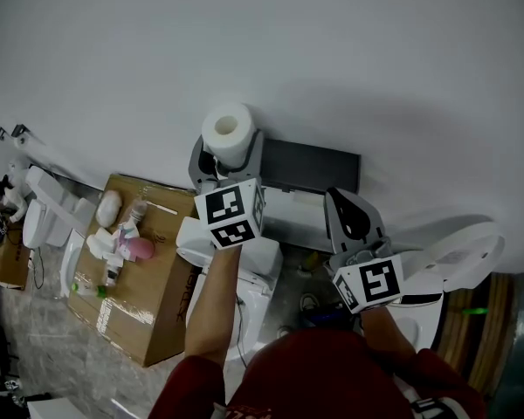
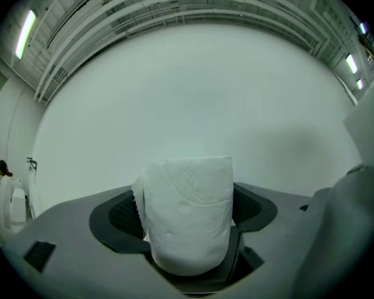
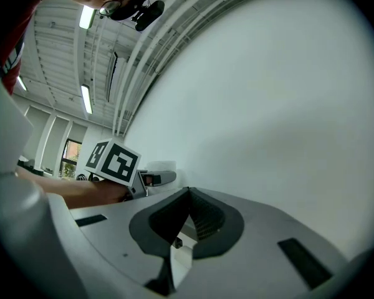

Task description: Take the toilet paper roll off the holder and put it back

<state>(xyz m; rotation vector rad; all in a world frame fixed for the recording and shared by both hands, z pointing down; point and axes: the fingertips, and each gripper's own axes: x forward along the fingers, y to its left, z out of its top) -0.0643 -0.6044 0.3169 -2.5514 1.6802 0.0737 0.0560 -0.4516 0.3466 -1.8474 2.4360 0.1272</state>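
Note:
The white toilet paper roll (image 1: 228, 132) is held up in front of the pale wall, its hollow core facing me in the head view. My left gripper (image 1: 225, 157) is shut on it, and in the left gripper view the embossed roll (image 2: 188, 213) fills the gap between the grey jaws. My right gripper (image 1: 353, 219) hangs lower and to the right, jaws shut with nothing between them (image 3: 186, 212). The left gripper's marker cube (image 3: 116, 162) shows in the right gripper view. I cannot make out the holder with certainty.
A dark grey panel (image 1: 310, 166) sits against the wall behind the roll, above a white toilet (image 1: 249, 273). A second toilet with a raised lid (image 1: 454, 256) stands at the right. A cardboard box (image 1: 153, 273) with small items stands at the left.

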